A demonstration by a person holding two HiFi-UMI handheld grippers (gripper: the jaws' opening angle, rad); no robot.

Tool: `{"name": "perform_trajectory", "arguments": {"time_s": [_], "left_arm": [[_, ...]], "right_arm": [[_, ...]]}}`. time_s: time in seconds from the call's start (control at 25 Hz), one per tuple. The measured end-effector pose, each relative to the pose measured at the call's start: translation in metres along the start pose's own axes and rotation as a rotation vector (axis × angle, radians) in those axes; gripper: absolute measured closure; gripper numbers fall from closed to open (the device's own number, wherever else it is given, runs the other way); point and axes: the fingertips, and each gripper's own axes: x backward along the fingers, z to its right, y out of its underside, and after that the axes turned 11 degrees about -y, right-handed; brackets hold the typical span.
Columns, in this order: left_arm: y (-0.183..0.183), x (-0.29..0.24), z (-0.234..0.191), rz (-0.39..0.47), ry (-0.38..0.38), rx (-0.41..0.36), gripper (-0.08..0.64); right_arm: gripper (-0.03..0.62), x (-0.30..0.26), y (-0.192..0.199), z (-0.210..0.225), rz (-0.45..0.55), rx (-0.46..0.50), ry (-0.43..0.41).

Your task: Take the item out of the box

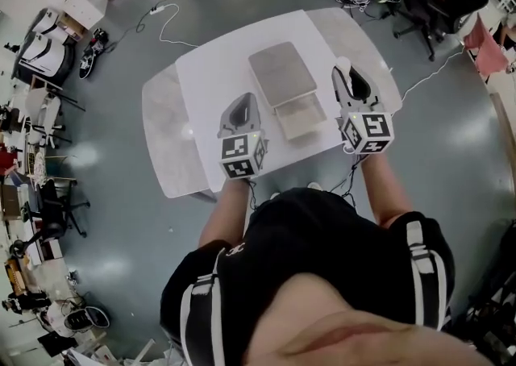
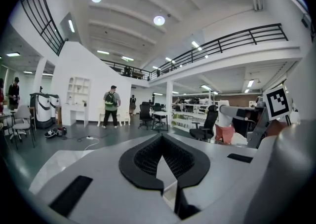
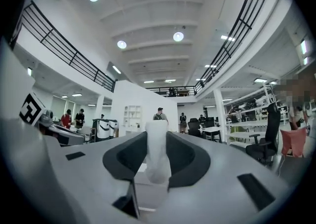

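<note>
Fingers (image 3: 188,161) of right gripper (image 1: 344,74) level, gripping item (image 3: 158,151)

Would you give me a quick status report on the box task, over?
Left gripper shut, empty. Right gripper shut on white item, out of the open box. Nothing in the way.

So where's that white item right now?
The white item is gripped upright between the fingers of the right gripper, centre of the right gripper view; in the head view that gripper sits right of the grey box.

Box (image 1: 300,117) centred on the table (image 1: 201,82) — left gripper (image 1: 244,102) just left of it, right gripper (image 1: 345,70) just right, item (image 3: 158,149) between its jaws.
</note>
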Motion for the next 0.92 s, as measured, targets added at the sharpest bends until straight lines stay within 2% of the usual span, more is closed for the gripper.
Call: {"name": "perform_trajectory", "arguments": {"time_s": [0.24,0.92], "left_arm": [[0.009,0.003,0.014,-0.008,0.014,-0.001,0.548],[0.014,0.007,0.028,-0.02,0.021,-0.01,0.548]], "right_arm": [[0.477,0.017,0.013,0.002,-0.005,-0.004,0.018],[0.477,0.021,0.013,-0.012,-0.013,0.046,-0.049]]}}
